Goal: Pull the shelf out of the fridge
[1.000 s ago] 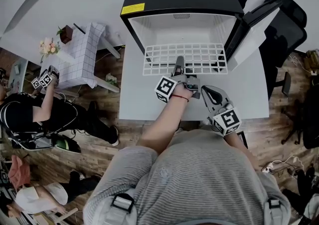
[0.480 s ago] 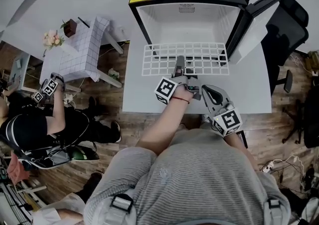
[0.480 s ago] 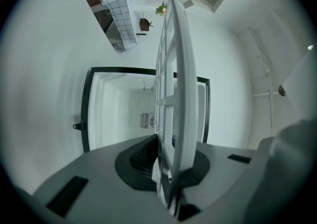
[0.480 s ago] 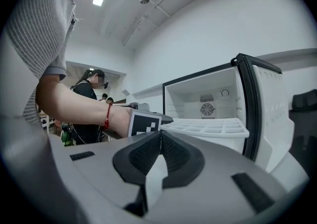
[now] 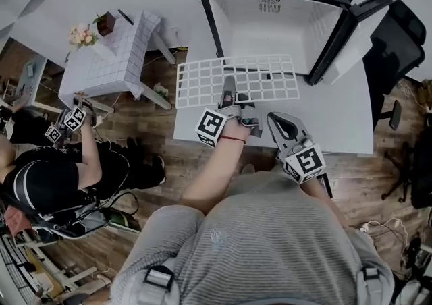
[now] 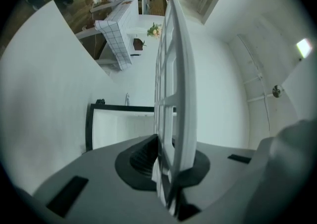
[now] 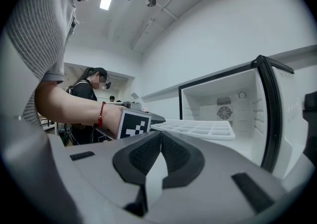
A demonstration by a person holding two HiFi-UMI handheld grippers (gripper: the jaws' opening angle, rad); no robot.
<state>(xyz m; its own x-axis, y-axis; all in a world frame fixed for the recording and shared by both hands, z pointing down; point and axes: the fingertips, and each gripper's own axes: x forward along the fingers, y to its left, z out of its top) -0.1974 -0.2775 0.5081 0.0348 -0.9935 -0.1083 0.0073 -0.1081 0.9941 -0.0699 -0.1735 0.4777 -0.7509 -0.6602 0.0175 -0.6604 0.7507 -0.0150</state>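
Note:
The white wire shelf (image 5: 236,79) lies flat and wholly outside the black-topped fridge (image 5: 270,7), over the white table (image 5: 337,118), its left end past the table's edge. My left gripper (image 5: 227,92) is shut on the shelf's near edge. In the left gripper view the shelf (image 6: 173,69) stands edge-on, pinched between the pads of the left gripper (image 6: 166,171), with the open fridge (image 6: 116,124) behind. My right gripper (image 5: 275,120) hovers just right of the left one, shut and holding nothing. In the right gripper view the right gripper (image 7: 159,143) has its pads together, and the shelf (image 7: 195,129) lies before the fridge (image 7: 228,111).
The fridge door (image 5: 351,27) stands open at the right. A black office chair (image 5: 398,34) is behind it. At the left stands a low table with a checked cloth (image 5: 108,61), and a person (image 5: 54,175) with grippers sits on the wooden floor.
The shelf has slid fully out of the fridge and shifted left with my left gripper still shut on it. The right gripper has stayed beside it.

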